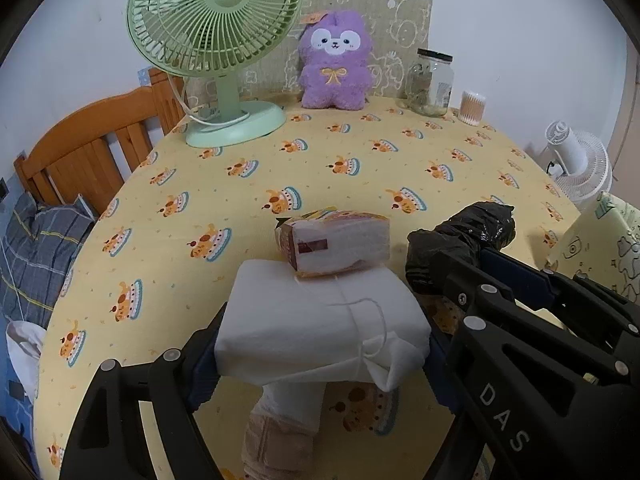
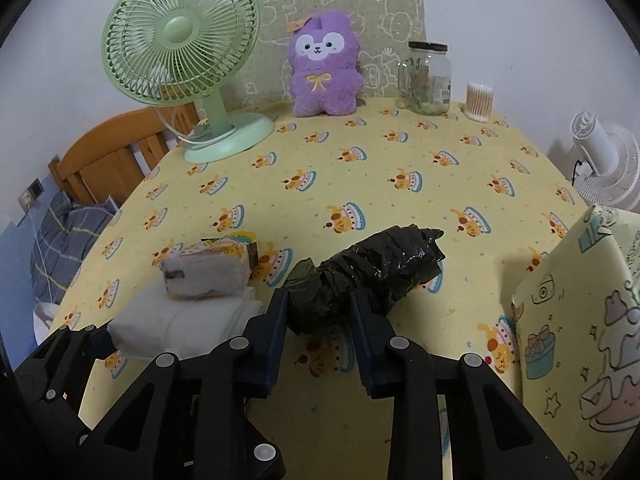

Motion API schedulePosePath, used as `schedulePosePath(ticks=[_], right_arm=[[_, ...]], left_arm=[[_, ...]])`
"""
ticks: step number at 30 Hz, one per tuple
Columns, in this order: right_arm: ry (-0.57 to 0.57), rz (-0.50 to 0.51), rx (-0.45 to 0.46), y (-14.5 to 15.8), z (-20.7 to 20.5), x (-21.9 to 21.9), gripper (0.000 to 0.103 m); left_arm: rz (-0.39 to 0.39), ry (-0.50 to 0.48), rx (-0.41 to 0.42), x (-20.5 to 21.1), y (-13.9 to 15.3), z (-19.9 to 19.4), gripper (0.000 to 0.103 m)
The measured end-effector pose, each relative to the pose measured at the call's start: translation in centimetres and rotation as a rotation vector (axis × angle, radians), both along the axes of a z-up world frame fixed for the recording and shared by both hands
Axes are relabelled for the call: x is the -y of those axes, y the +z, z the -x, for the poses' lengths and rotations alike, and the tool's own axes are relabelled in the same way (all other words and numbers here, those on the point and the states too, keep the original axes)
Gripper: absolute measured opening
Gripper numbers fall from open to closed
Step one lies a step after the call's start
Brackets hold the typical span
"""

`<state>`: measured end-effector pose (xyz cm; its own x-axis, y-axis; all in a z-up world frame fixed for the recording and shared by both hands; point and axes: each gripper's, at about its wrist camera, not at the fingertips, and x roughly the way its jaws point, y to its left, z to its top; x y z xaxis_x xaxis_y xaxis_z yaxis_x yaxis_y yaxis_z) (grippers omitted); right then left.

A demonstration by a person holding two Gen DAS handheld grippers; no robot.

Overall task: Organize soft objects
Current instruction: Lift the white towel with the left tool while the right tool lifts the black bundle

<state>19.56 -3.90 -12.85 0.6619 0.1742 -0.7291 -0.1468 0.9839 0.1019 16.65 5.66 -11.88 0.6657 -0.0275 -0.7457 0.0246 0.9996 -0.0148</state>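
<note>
Left wrist view gives me my left gripper (image 1: pixel 322 344) with its jaws set wide and both pads pressed on the sides of a folded white cloth bundle (image 1: pixel 320 320), tied with white string, which I hold above the yellow tablecloth (image 1: pixel 360 152). A small tissue pack (image 1: pixel 334 242) sits on the bundle's far edge, toward 12 o'clock from the jaws. At 2 o'clock I see my right gripper (image 2: pixel 318 312) reaching in with a black plastic-wrapped roll (image 1: pixel 460 240).

Right wrist view shows those jaws drawn narrow, pads clamped on the near end of the black roll, whose far end points to 1 o'clock. The white bundle and tissue pack lie at 9 o'clock, just beside it.

Along the table's far edge stand a green fan (image 2: pixel 180 56) at 11 o'clock, a purple plush toy (image 2: pixel 324 68) at 12, and a glass jar (image 2: pixel 426 78) beside a cotton swab tub (image 2: pixel 478 102) at 1. A printed bag (image 2: pixel 580 320) stands at 3 o'clock.
</note>
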Motion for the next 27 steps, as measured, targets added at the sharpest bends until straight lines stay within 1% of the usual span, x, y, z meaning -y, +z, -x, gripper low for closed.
schedulePosePath(ticks=[19,27], right_arm=[[0.004,0.005,0.066,3.1,4.1,0.6,0.034],[0.006,0.0,0.106,4.8,6.1,0.9,0.033]], left_arm=[[-0.004,0.0,0.072,0.7,2.8,4.0,0.085],[-0.007,0.0,0.115,1.1,4.5,5.9,0.085]])
